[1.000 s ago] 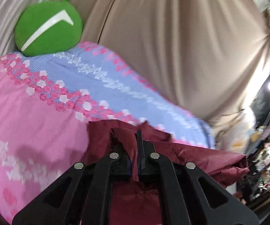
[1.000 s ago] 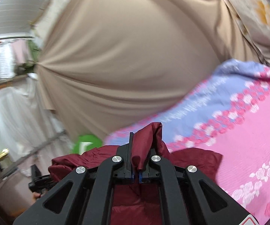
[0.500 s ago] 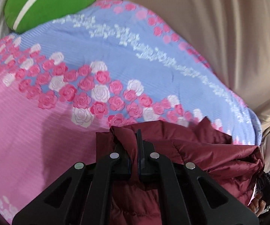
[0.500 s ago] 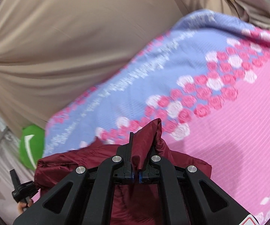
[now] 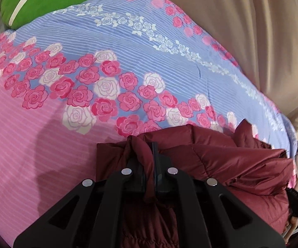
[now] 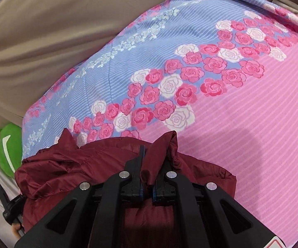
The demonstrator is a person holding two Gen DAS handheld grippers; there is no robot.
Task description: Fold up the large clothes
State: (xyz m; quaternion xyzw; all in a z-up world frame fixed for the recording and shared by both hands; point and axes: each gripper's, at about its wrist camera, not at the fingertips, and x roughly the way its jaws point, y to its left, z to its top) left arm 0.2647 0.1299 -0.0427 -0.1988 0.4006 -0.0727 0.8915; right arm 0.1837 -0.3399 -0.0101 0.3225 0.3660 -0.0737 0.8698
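A dark red puffy jacket [image 5: 227,165] hangs bunched between both grippers over the bed. My left gripper [image 5: 149,155] is shut on a fold of its edge. In the right wrist view my right gripper [image 6: 149,157] is shut on another fold of the same jacket [image 6: 66,165], which spreads to the left. The other gripper shows at the far lower left of the right wrist view [image 6: 8,206]. The part of the jacket below the grippers is hidden.
A bed sheet with pink stripes, a blue band and roses [image 5: 107,78] [image 6: 252,113] lies under the jacket. A green cushion [image 5: 45,0] [image 6: 10,146] sits at the bed's far end. A beige curtain [image 5: 252,31] [image 6: 45,31] hangs behind the bed.
Both grippers have tilted down and come closer to the bed with the jacket held. The sheet now fills most of both views and the curtain has shrunk to the edges.
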